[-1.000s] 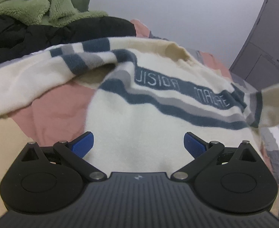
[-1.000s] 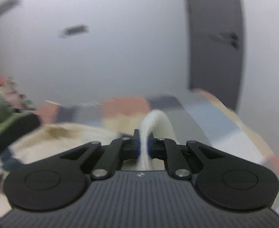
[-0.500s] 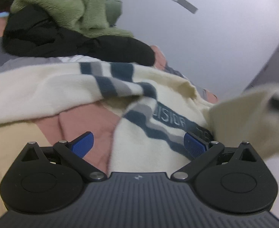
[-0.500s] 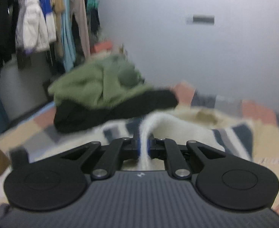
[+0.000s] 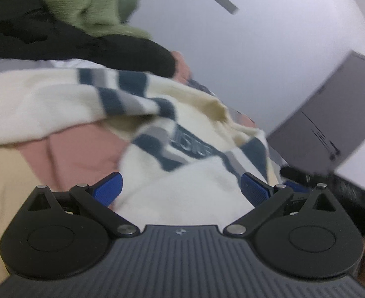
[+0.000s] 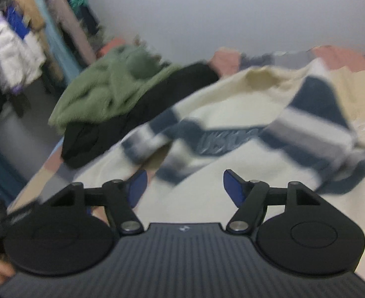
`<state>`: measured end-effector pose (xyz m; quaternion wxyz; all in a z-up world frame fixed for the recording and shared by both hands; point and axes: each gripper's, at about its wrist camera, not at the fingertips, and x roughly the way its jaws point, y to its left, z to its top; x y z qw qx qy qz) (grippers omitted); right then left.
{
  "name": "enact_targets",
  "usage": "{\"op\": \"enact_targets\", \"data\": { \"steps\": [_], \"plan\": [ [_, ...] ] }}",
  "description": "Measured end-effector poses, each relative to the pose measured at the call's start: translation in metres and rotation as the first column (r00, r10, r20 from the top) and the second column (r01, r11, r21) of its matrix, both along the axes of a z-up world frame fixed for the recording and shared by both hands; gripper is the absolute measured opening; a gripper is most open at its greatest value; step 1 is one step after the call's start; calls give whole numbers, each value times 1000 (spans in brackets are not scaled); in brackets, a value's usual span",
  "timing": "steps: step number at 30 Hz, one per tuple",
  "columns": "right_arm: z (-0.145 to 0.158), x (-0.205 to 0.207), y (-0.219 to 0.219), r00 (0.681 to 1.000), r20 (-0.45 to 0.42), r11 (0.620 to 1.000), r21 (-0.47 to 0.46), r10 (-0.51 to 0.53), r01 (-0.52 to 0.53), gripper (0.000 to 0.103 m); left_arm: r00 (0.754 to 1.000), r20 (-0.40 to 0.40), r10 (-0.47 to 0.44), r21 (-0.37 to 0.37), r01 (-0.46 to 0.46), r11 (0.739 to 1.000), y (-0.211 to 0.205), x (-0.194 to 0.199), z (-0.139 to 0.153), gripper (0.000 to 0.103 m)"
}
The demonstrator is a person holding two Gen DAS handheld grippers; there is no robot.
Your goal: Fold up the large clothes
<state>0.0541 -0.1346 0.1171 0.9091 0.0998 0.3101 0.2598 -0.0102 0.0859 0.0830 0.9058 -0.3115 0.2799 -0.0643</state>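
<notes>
The cream striped sweater lies spread on the bed for folding. The right gripper, its jaws just opened, has let a sleeve drop; the left gripper hovers spread, empty.

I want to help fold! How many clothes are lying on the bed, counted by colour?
Cream sweater with blue and grey stripes: 1
Green fleece garment: 1
Black garment: 1
Total: 3
</notes>
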Motion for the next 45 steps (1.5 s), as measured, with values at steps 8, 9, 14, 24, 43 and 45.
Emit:
{"op": "enact_targets", "data": {
  "steps": [8,9,14,24,43,45],
  "plan": [
    [-55,80,-107,921,-171,930,56,-350,363,71,994,-64,-84,74,89,993,-40,12,-21,102],
    [-70,90,-116,899,-219,914,62,-379,401,72,994,-69,-84,83,90,992,-42,14,-23,102],
    [-117,119,-130,888,-322,906,159,-329,393,71,997,-42,-61,98,65,993,-44,21,-27,102],
    [-98,154,-129,937,-91,929,127,-338,348,18,983,6,-184,51,183,982,-57,34,-35,102],
    [-78,130,-138,949,-60,950,-75,-308,304,61,982,-29,-186,140,189,972,-76,40,-44,102],
    [-66,111,-125,965,-9,956,-140,-263,259,61,986,-23,-166,153,168,974,-72,35,-39,102]
  ]
}}
